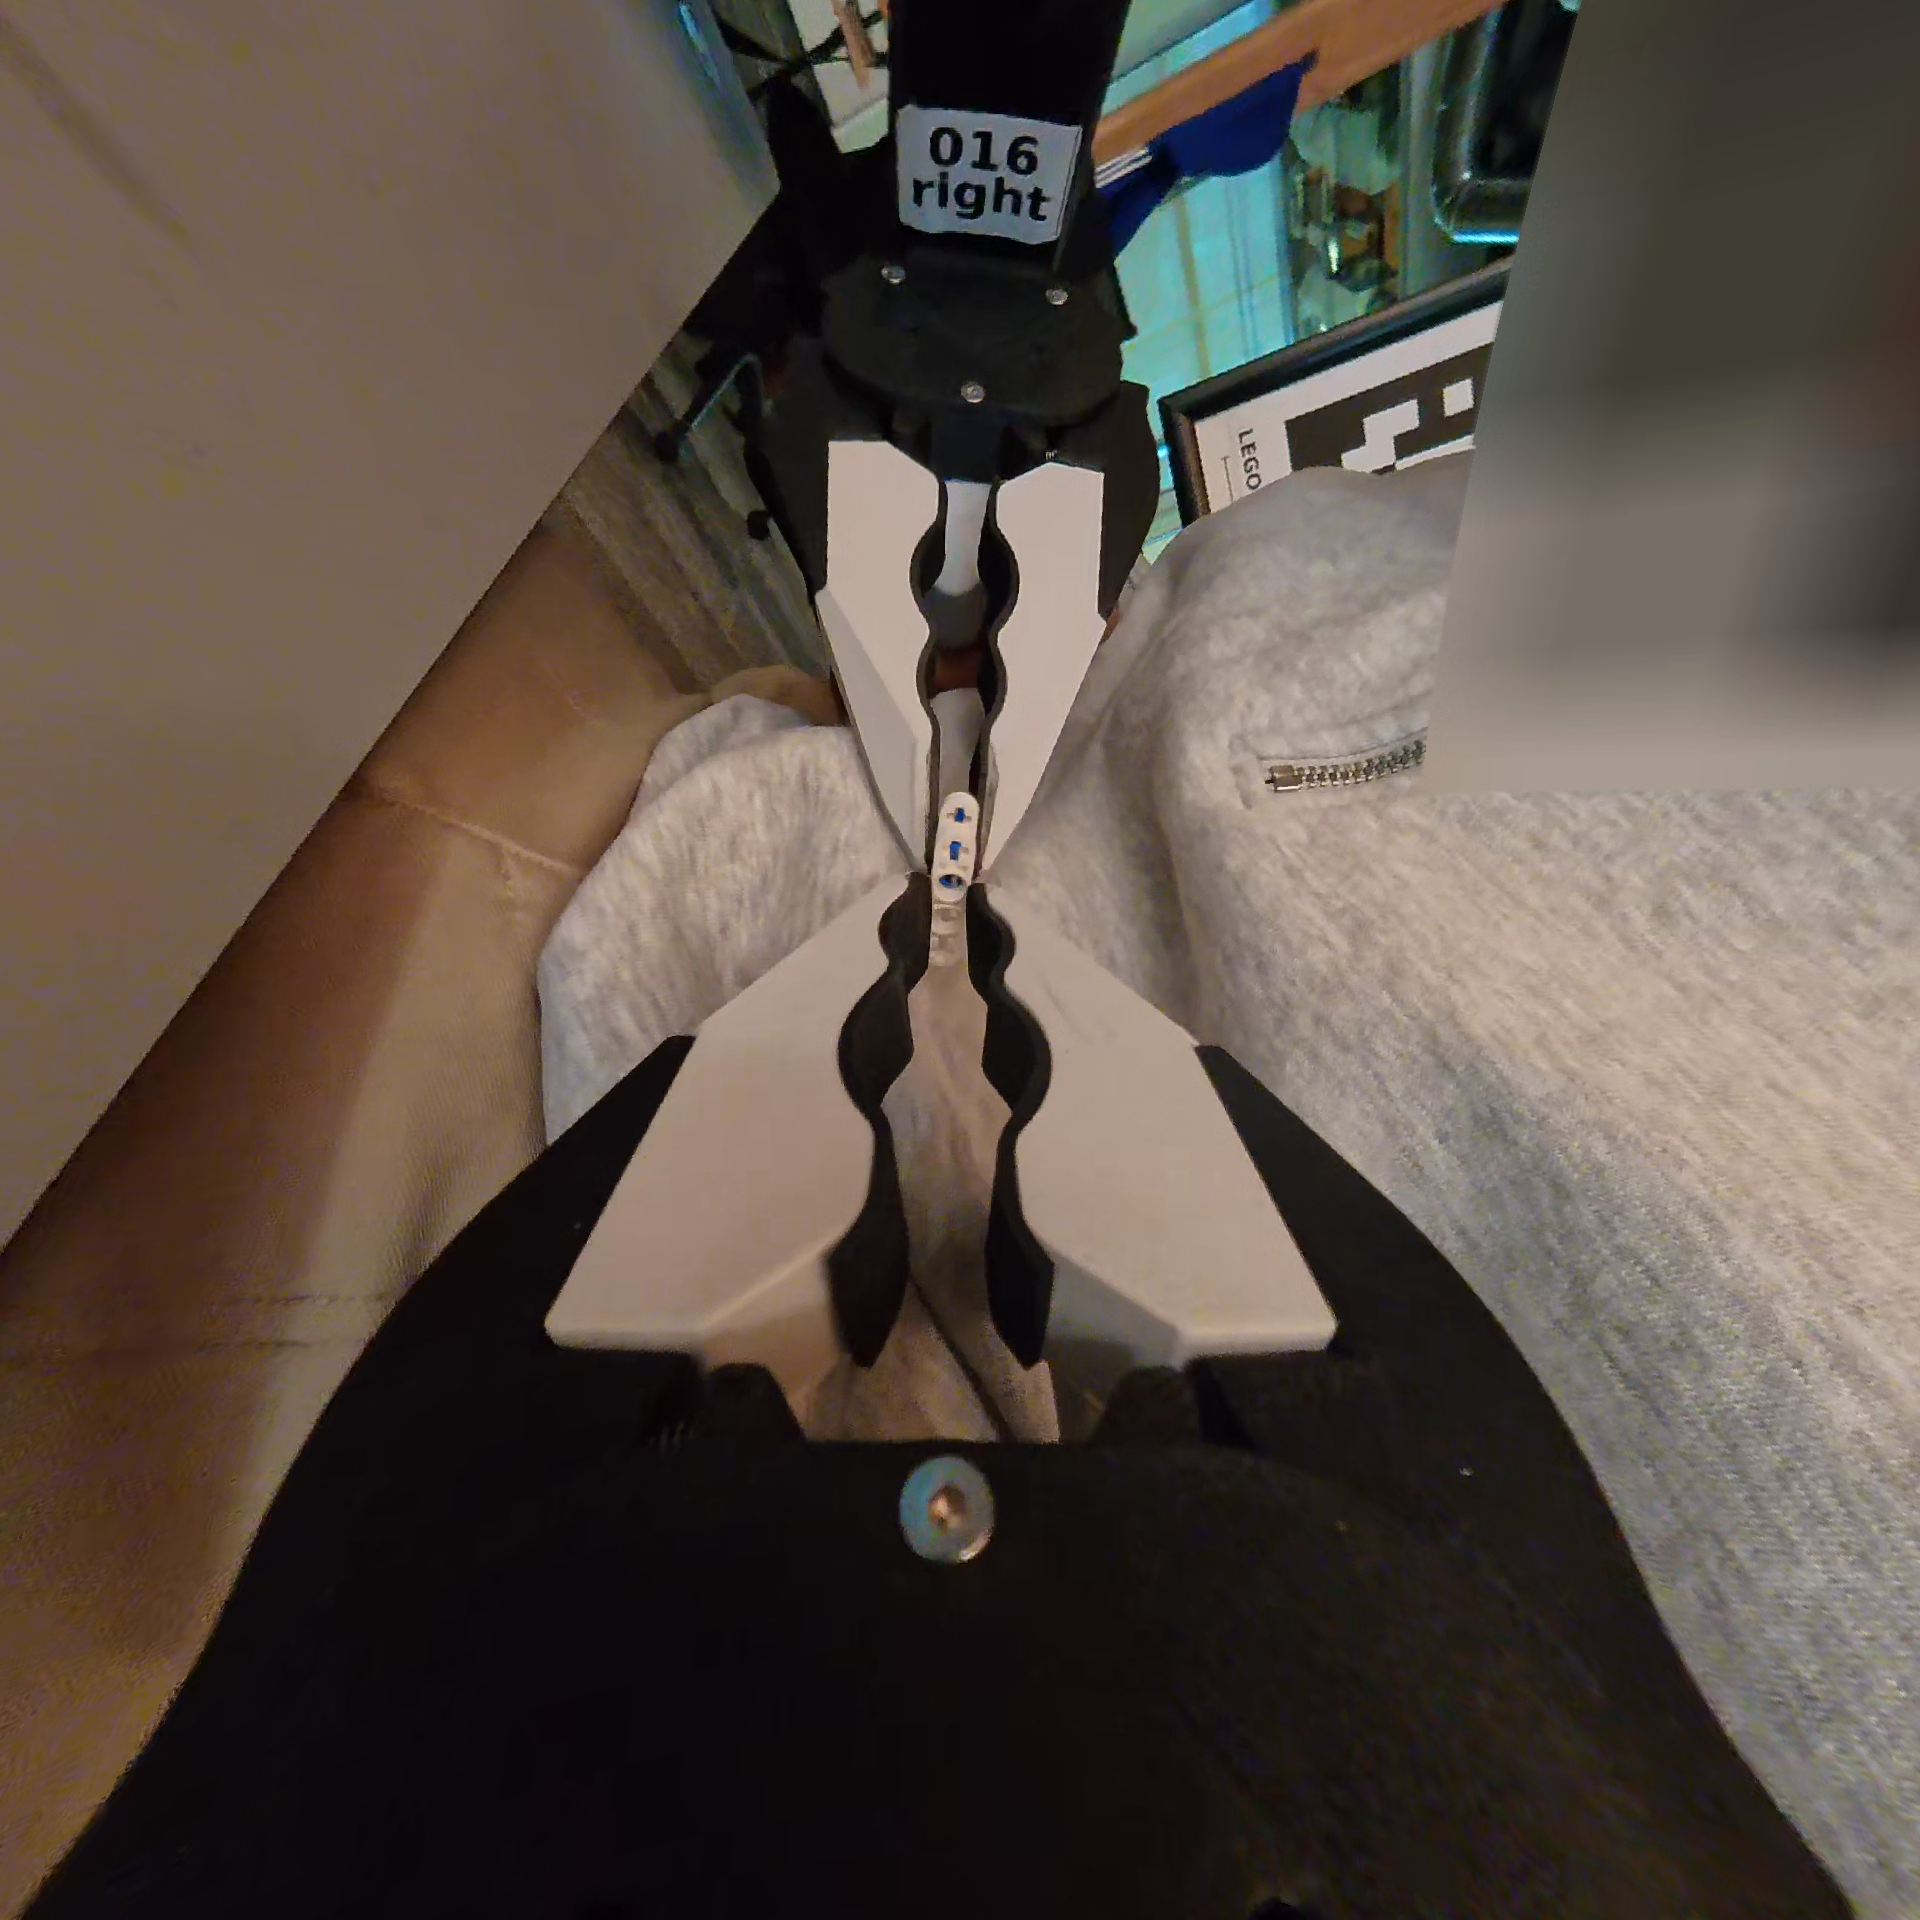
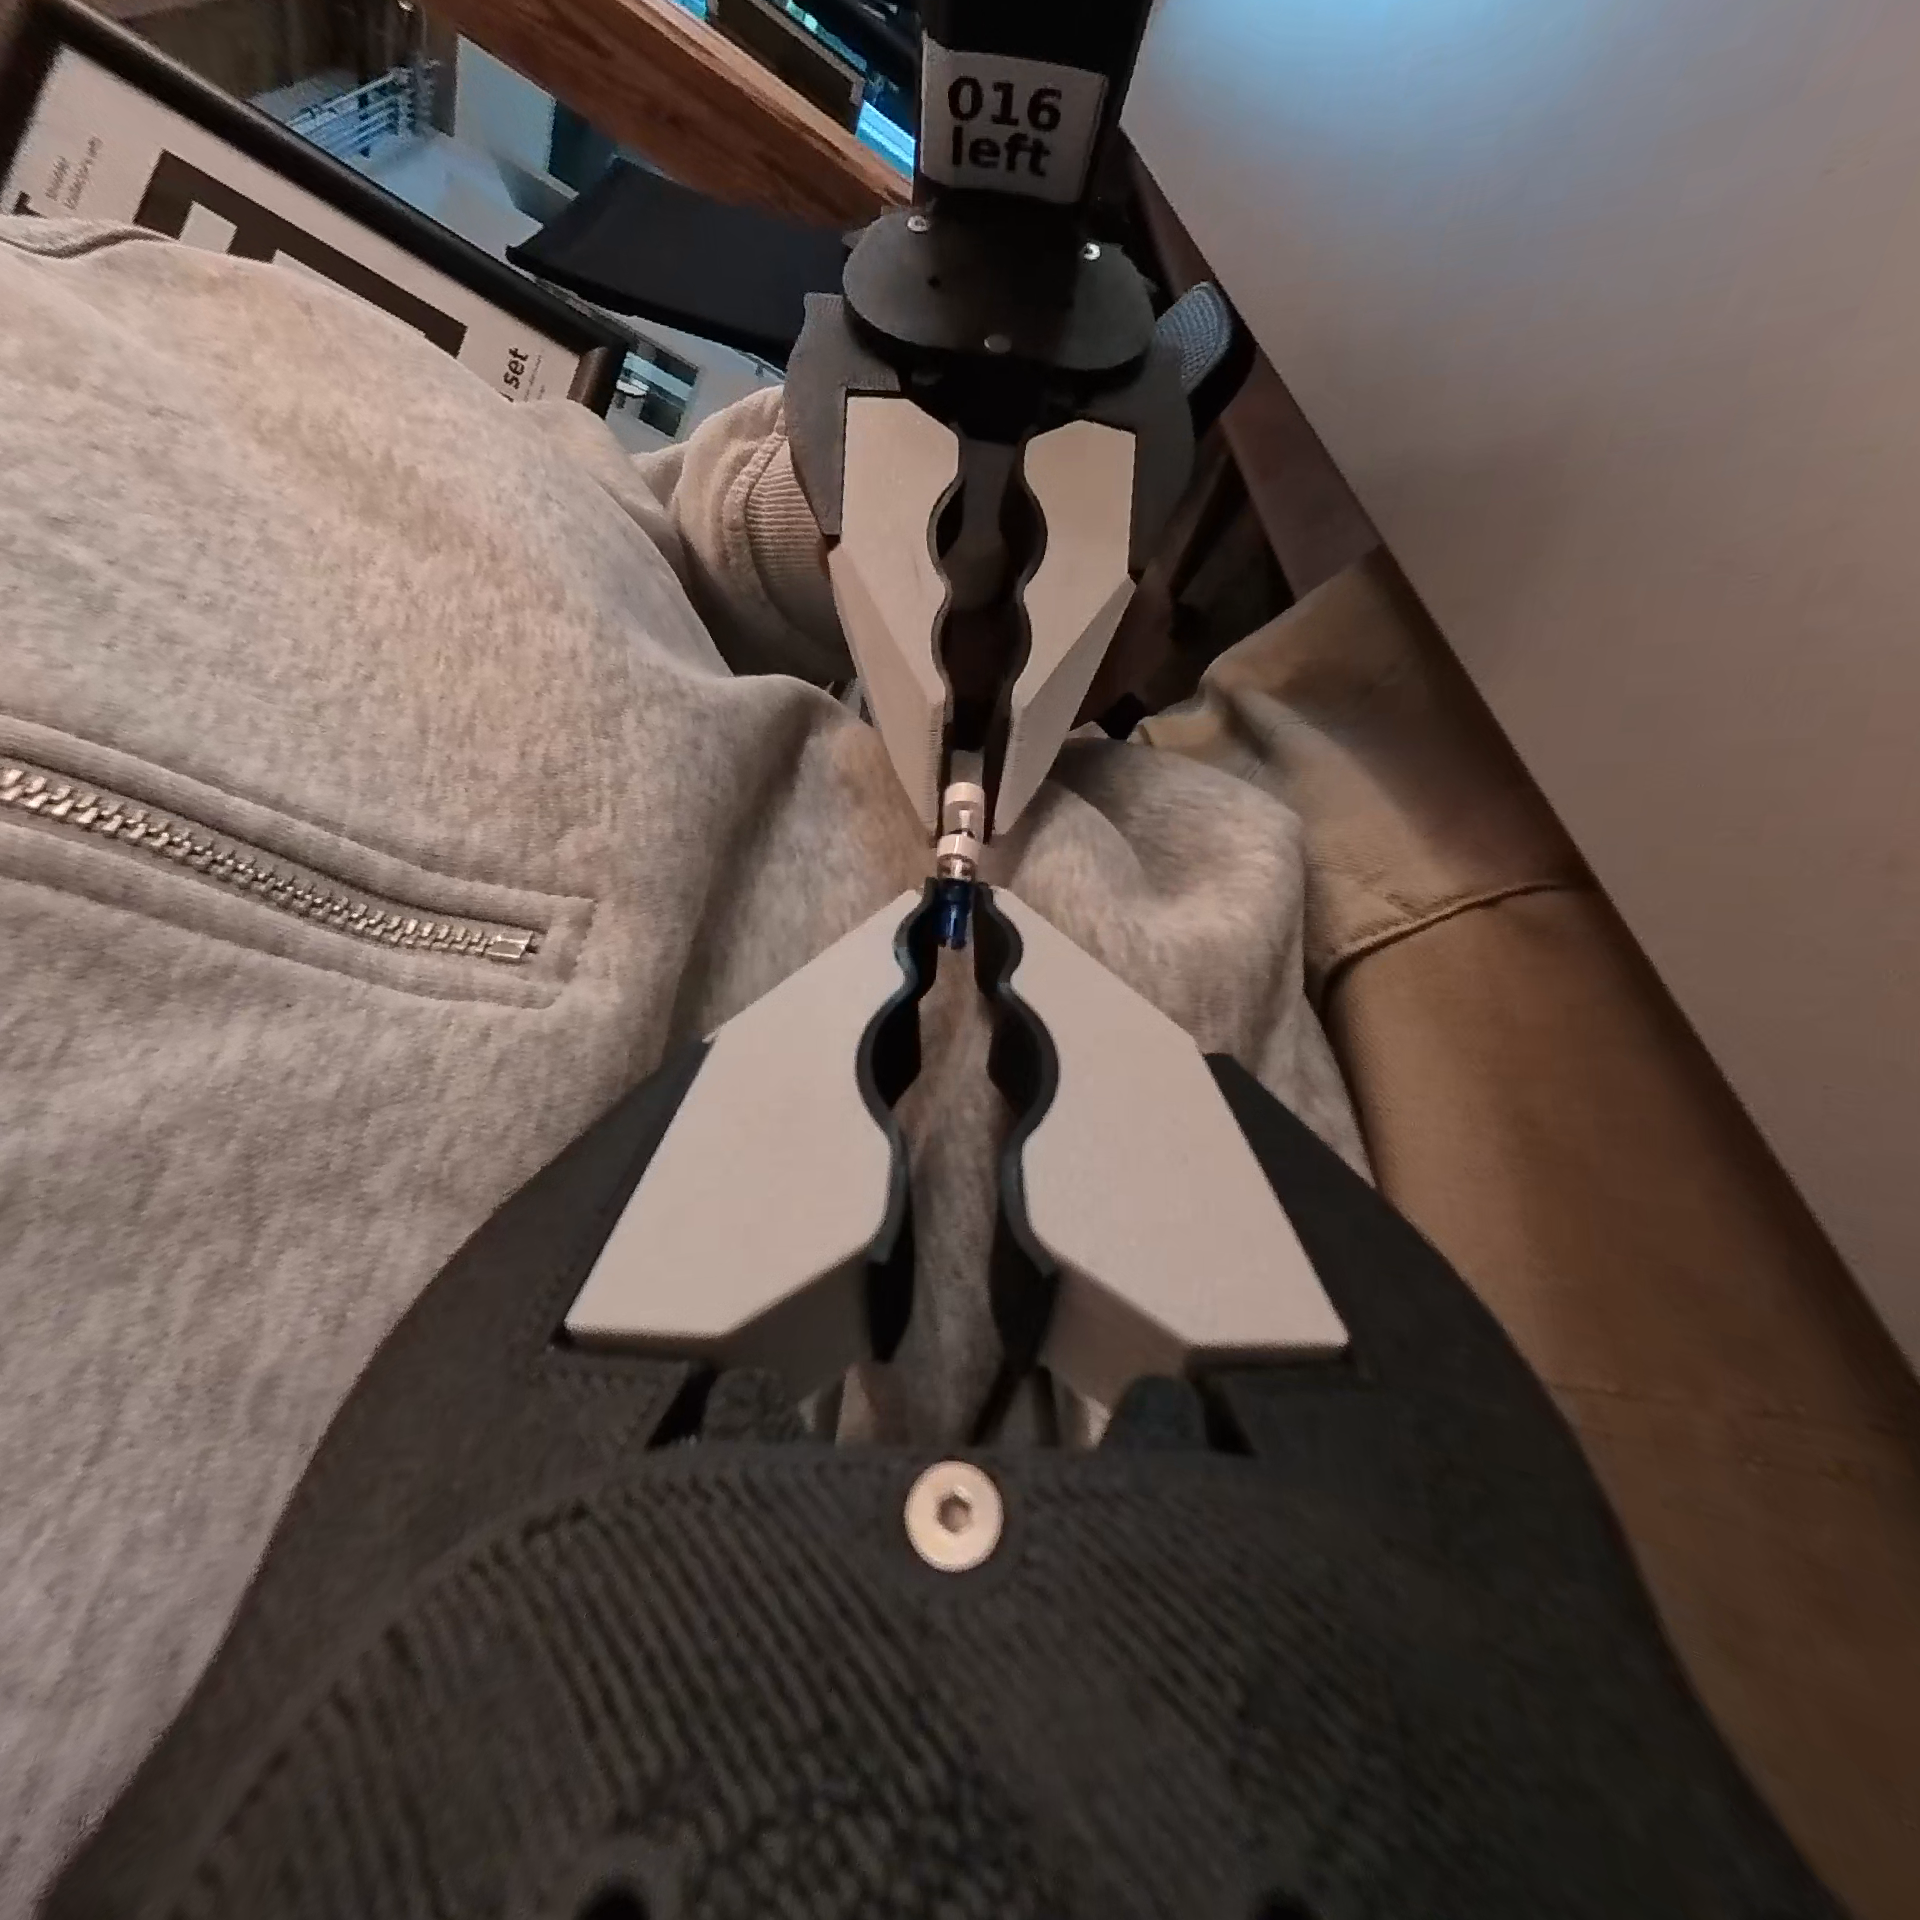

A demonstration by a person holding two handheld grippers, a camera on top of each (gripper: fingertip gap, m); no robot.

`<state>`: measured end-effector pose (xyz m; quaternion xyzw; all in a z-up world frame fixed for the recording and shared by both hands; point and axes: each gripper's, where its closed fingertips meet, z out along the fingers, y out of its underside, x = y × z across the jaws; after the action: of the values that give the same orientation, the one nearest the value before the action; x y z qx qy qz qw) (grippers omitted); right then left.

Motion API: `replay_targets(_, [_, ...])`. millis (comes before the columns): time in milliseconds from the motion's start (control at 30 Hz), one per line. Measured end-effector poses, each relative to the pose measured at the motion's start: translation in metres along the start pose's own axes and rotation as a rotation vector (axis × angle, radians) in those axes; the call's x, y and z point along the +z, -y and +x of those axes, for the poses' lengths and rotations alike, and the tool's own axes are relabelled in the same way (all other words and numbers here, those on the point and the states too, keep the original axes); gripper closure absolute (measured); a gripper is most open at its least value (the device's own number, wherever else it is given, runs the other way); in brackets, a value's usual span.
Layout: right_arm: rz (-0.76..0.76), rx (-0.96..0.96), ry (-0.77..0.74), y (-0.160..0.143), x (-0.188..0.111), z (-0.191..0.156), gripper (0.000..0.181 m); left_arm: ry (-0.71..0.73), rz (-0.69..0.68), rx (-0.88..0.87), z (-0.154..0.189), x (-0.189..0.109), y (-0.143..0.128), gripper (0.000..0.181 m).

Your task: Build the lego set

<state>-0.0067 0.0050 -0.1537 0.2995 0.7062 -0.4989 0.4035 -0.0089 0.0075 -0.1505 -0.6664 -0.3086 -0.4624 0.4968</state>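
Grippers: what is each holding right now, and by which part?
The left gripper pinches the white beam by its near end. The right gripper pinches a blue pin at its fingertips, pointed at the beam's end.

We look forward along each gripper's own fingers, and the two cameras face one another tip to tip, very near. In each view the other gripper hangs at 12 o'clock, close. Both share the small white piece (image 1: 954, 844) between the tips and the grey sweatshirt (image 2: 312, 644) behind.
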Motion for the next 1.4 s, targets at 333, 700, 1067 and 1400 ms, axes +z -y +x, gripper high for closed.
replay_targets(333, [0.093, -0.031, -0.036, 0.010, -0.001, 0.007, 0.176, -0.013, 0.043, -0.031, -0.006, -0.008, 0.009, 0.177])
replay_targets(700, [0.180, -0.027, -0.039, 0.014, -0.006, 0.008, 0.176, -0.075, 0.121, -0.087, -0.004, -0.005, 0.013, 0.177])
replay_targets(1067, [0.191, 0.029, -0.062, 0.010, -0.003, 0.009, 0.176, -0.034, 0.161, -0.072, -0.006, -0.004, 0.011, 0.176])
replay_targets(1400, [0.190, 0.034, -0.101, 0.006, -0.001, 0.008, 0.176, -0.075, 0.194, -0.106, -0.005, -0.003, 0.003, 0.177])
